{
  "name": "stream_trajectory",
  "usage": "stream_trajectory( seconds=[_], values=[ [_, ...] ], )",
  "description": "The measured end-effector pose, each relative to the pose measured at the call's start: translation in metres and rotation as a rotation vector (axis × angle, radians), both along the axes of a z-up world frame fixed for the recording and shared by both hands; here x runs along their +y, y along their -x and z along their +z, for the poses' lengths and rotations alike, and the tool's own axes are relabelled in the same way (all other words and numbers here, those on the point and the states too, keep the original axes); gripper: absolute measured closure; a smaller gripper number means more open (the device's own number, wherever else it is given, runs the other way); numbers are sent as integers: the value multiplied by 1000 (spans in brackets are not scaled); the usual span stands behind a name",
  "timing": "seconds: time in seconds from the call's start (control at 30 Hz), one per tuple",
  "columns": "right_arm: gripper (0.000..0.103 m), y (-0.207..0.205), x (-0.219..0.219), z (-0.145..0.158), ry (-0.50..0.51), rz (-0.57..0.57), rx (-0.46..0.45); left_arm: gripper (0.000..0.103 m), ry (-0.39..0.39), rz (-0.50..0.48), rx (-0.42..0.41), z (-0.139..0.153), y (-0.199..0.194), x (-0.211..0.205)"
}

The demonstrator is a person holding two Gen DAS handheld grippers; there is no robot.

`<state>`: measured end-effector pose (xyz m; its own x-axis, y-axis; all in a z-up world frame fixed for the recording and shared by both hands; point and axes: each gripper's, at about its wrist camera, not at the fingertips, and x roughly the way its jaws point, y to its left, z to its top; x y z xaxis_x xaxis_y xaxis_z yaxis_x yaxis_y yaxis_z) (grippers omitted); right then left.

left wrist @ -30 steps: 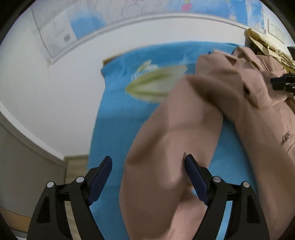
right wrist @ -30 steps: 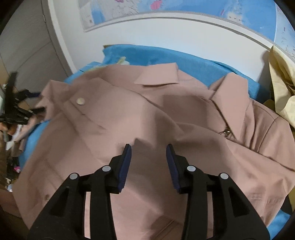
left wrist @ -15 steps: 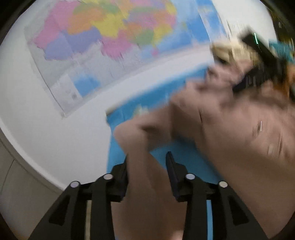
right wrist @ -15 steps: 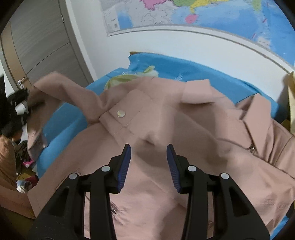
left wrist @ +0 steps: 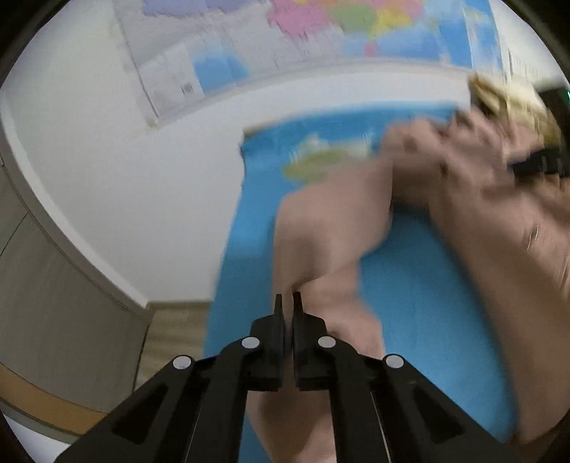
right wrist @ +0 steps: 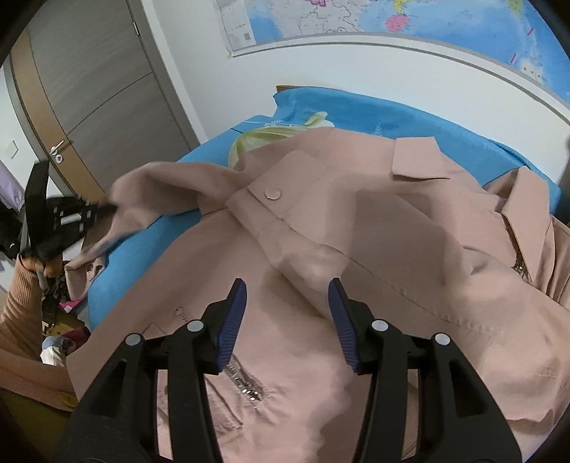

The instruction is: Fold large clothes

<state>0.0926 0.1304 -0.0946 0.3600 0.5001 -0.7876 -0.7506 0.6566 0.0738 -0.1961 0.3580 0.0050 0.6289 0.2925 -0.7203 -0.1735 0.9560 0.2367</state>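
Jaws of the left gripper (left wrist: 288, 301) are clenched on the sleeve (left wrist: 320, 249) of a dusty-pink cotton jacket (left wrist: 498, 249), lifted above the blue bedsheet (left wrist: 409, 285). Jaws of the right gripper (right wrist: 287, 302) are opening, empty, over the jacket (right wrist: 392, 249) spread across the sheet (right wrist: 356, 107); the left gripper (right wrist: 71, 220) pinches the sleeve far left.

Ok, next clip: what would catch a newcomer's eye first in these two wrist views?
The big dusty-pink jacket spread over the blue bedsheet fills the right wrist view. The left gripper is shut on the sleeve, which it holds up off the sheet, while the right gripper hangs over the jacket's front, its jaws opening with nothing clamped between them. A colourful wall map runs across the wall behind the bed.
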Motion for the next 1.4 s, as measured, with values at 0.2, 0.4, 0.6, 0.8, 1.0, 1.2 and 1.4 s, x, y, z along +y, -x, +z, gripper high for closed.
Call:
stream_trajectory(
  seconds=[0.2,0.4,0.6,0.8,1.0,1.2,1.4],
  values=[
    [56,17,-23,28,-105,-18,-14,101,53,-283,-221,112,-14,-54],
    [50,36,-51,42,-142,-50,-45,84,-10,-514,-216,130,-39,-135],
    [46,41,-67,29,-125,-73,-22,36,-111,-347,-15,48,-74,-96],
    [46,41,-70,13,-138,-77,18,37,6,-65,151,-2,-61,-5],
    [46,39,-67,1,-141,-73,56,83,105,-43,231,-30,-25,17],
    [46,46,-71,6,-160,-77,49,101,238,-173,80,20,-28,-10],
    [46,58,-84,27,-244,-69,15,100,205,-504,-83,116,-54,-113]
  ],
)
